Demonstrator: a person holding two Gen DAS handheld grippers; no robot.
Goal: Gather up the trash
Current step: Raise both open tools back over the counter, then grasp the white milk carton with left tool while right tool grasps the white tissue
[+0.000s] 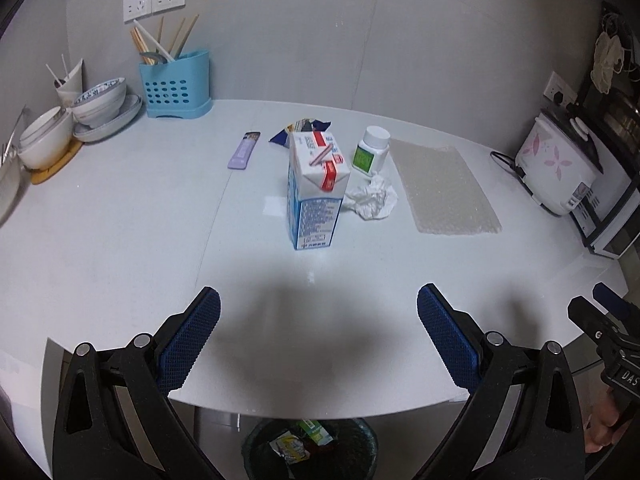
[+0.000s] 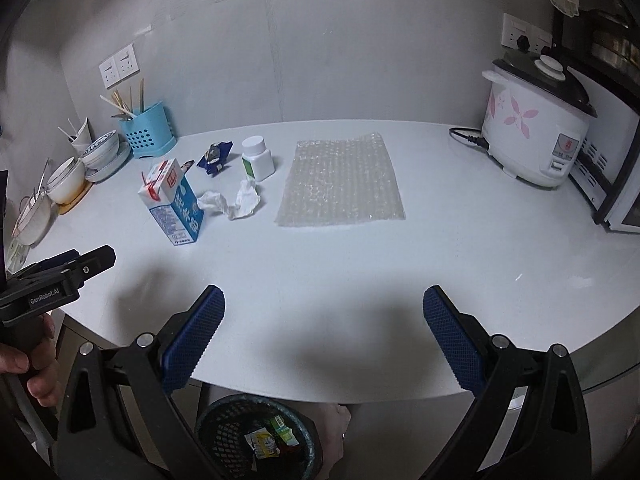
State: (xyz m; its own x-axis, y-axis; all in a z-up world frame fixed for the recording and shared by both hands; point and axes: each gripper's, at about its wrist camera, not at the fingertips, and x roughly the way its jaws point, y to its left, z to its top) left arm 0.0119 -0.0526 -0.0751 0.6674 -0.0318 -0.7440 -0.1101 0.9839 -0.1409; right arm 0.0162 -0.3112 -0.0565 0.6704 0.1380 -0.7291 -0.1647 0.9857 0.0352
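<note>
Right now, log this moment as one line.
left gripper: open, empty | right gripper: open, empty | milk carton, tissue on table | bin below, holds wrappers

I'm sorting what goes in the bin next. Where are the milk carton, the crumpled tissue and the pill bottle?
milk carton [image 1: 316, 216], left wrist view, on its blue front face.
crumpled tissue [image 2: 236, 202], right wrist view, on its middle fold.
pill bottle [image 2: 259, 162], right wrist view, on its white body.
</note>
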